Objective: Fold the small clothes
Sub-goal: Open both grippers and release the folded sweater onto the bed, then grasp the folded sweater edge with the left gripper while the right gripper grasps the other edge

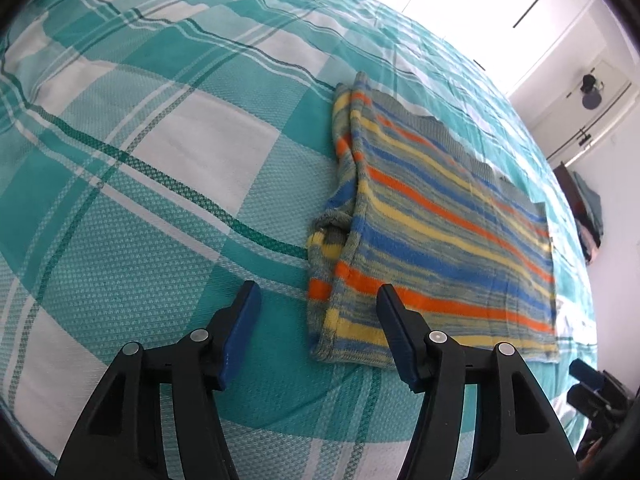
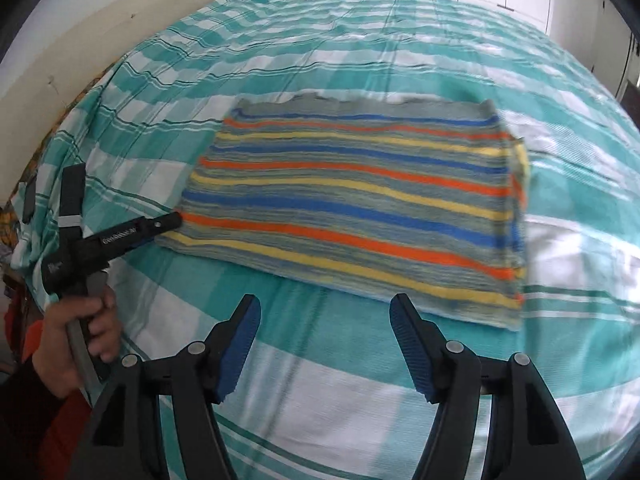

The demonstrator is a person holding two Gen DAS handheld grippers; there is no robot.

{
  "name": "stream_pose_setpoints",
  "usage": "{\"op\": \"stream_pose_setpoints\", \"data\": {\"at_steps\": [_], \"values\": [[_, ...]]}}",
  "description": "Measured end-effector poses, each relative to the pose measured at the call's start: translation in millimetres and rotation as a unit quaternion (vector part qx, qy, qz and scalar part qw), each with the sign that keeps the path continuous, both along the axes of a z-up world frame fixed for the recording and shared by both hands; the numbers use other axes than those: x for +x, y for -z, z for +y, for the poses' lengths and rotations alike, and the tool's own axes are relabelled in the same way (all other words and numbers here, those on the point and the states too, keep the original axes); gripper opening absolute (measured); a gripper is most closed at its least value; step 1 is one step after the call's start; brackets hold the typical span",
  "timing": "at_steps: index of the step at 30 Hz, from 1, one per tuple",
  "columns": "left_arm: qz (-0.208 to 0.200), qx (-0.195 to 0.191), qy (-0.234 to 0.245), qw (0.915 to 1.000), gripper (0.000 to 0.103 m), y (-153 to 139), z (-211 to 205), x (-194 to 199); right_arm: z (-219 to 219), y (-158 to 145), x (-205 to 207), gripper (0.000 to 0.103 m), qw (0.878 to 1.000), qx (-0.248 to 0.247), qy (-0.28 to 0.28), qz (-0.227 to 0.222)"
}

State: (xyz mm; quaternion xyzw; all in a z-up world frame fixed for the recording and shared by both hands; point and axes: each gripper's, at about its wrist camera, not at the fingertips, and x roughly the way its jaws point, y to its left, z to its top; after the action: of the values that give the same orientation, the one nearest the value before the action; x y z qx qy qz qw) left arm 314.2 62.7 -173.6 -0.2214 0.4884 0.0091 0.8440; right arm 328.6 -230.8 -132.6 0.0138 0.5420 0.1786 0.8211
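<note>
- A bed [image 2: 320, 400] covered by a teal and white checked sheet [image 1: 140, 200] is seen filling both views; it serves as the soft, broad folding surface.
- A striped knitted garment [image 2: 352, 208], banded in orange, blue, yellow and grey, is laid flat in the middle of the bed, its sleeves apparently tucked in along the left edge, judged ready for a further fold.
- The left gripper [image 1: 316, 316] is held spread wide and empty, one finger over the near left corner of the garment, seemingly lined up for a pinch there.
- The right gripper [image 2: 324, 328] is held parted and empty too, just short of the near hem, nothing touched yet.
</note>
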Motion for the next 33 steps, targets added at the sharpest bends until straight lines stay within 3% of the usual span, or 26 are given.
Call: {"op": "stream_pose_setpoints", "data": {"at_steps": [12, 13, 14, 15, 18, 20, 23, 28, 33], "values": [[-0.003, 0.034, 0.013, 0.9993, 0.064, -0.1, -9.2, -1.5, -16.6, 34.5, -16.6, 0.067, 0.998, 0.019, 0.036, 0.051], [-0.005, 0.036, 0.012, 0.9993, 0.050, -1.2, -9.7, -2.1, -17.0, 32.6, -14.2, 0.067, 0.998, 0.017, 0.036, 0.051], [-0.012, 0.018, 0.015, 0.9997, 0.005, -2.5, -9.7, -3.2, -15.1, 29.9, -10.1, 0.067, 0.998, 0.014, 0.032, 0.050], [-0.009, -0.001, 0.019, 0.9998, 0.008, -1.8, -10.2, -2.8, -10.9, 26.1, -3.6, 0.067, 0.998, 0.011, 0.024, 0.049], [-0.023, -0.035, 0.004, 0.9991, 0.004, -2.1, -5.7, -9.3, 14.5, 2.2, 36.2, 0.067, 1.000, -0.015, -0.007, 0.023], [-0.029, -0.091, -0.014, 0.9953, 0.004, 4.6, 7.0, -16.7, 45.1, -16.6, 76.5, 0.067, 0.999, -0.025, -0.029, 0.008], [-0.034, -0.132, -0.027, 0.9903, 0.004, 11.0, 18.9, -22.0, 109.8, -23.1, 139.4, 0.067, 0.997, -0.032, -0.070, 0.024], [-0.037, -0.130, -0.020, 0.9907, 0.004, 7.3, 15.9, -20.8, 227.9, 21.9, 208.7, 0.067, 0.989, -0.066, -0.100, 0.087], [-0.035, -0.126, -0.018, 0.9913, 0.004, 6.2, 13.2, -21.4, 282.3, 73.5, 221.3, 0.066, 0.979, -0.152, -0.085, 0.103]]}}
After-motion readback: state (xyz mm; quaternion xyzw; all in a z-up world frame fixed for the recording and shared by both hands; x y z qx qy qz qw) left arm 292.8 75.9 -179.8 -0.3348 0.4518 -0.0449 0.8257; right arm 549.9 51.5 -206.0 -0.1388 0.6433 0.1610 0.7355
